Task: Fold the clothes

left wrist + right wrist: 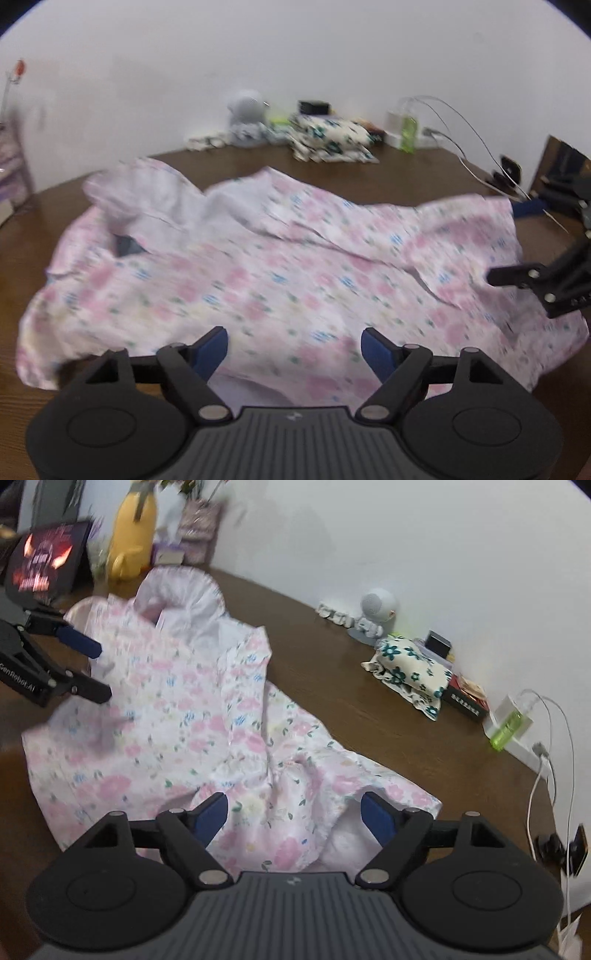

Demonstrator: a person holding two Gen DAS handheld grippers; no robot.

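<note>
Pink floral garment [266, 280] lies rumpled on the table [369, 177]; both hand-held grippers gape, empty.

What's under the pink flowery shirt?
The pink flowery shirt lies crumpled on the brown table, which shows all around it. A dark patch peeks out at a gap in the folds, too blurry to name. Anything else beneath is covered by the cloth.

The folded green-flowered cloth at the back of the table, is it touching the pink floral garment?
Apart. The right wrist view shows bare brown table between the folded green-flowered cloth and the pink floral garment; the left wrist view shows the same gap.
</note>
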